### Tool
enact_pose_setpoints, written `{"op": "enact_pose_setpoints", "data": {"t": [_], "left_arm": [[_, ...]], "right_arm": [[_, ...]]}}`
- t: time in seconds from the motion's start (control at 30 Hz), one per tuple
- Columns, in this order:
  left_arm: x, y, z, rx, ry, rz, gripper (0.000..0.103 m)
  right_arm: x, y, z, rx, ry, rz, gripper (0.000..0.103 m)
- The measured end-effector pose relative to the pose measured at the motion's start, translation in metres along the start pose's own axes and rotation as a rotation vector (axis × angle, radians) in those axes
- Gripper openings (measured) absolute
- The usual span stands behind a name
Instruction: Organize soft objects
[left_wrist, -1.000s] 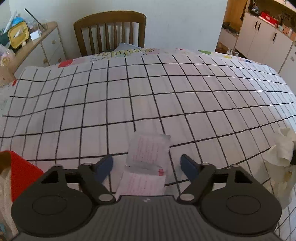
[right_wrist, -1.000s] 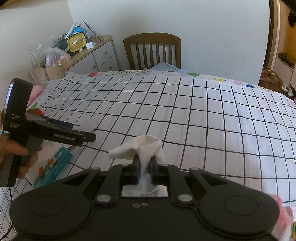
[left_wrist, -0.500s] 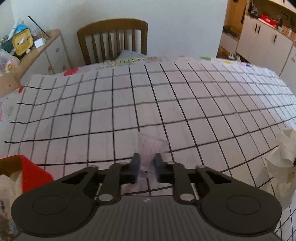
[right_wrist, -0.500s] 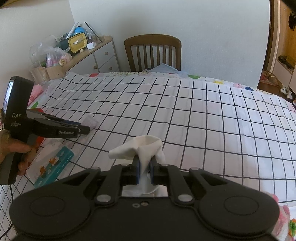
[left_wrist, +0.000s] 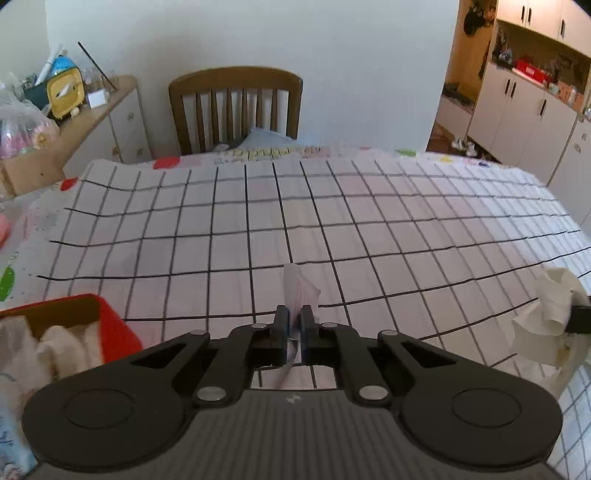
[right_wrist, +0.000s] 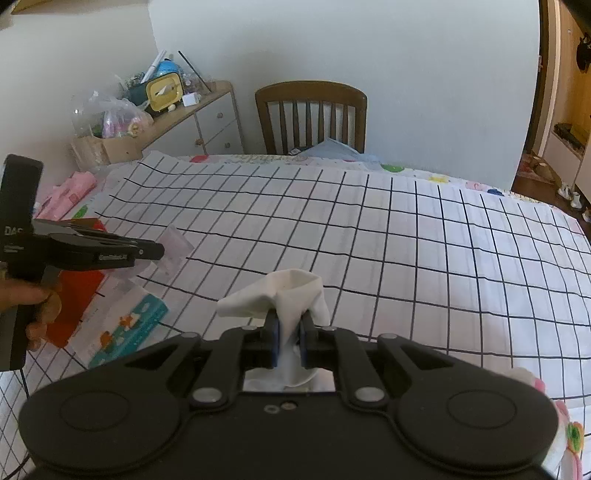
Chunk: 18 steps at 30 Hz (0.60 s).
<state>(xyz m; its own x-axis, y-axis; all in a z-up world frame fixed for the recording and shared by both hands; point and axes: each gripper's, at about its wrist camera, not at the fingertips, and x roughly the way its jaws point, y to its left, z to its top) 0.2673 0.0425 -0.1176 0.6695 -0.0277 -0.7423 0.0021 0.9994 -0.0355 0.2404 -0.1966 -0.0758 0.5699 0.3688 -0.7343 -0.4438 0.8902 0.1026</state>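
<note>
Drooping crumpled white cloth (right_wrist: 291, 295), jaw-pinched

Both grippers: matt black plastic bodies, ribbed grey housing on the left gripper (left_wrist: 292, 317), bare metal pivot pins, blue rubbery-looking pads on the fingers (left_wrist: 282, 326). Right gripper (right_wrist: 290, 325) is the same build, with a mirror-like strip under the jaws. Thin clear plastic sachet with pink print (left_wrist: 299, 291): glossy, crinkled film. Crumpled white cloth (right_wrist: 291, 295): soft, matt, loosely creased. White black-grid tablecloth (left_wrist: 369, 229): matt fabric, slightly wavy. Red box (left_wrist: 110, 325): smooth, low sheen, likely plastic; fluffy white towelling inside. Brown slatted chair (left_wrist: 236, 107): varnished wood, satin. Teal-and-white printed pack (right_wrist: 125, 328): glossy wrapper.
</note>
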Motion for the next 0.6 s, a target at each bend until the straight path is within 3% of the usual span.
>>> {"op": "enact_pose_setpoints", "data": {"t": [0.23, 0.6], "left_arm": [[-0.05, 0.013, 0.003, -0.008, -0.057, 0.0, 0.006], [-0.11, 0.058, -0.003, -0.046, -0.099, 0.049, 0.006]], "right_arm": [[-0.018, 0.026, 0.013, -0.035, -0.041, 0.051, 0.009], [-0.029, 0.099, 0.055, -0.077, -0.094, 0.219, 0.009]]}}
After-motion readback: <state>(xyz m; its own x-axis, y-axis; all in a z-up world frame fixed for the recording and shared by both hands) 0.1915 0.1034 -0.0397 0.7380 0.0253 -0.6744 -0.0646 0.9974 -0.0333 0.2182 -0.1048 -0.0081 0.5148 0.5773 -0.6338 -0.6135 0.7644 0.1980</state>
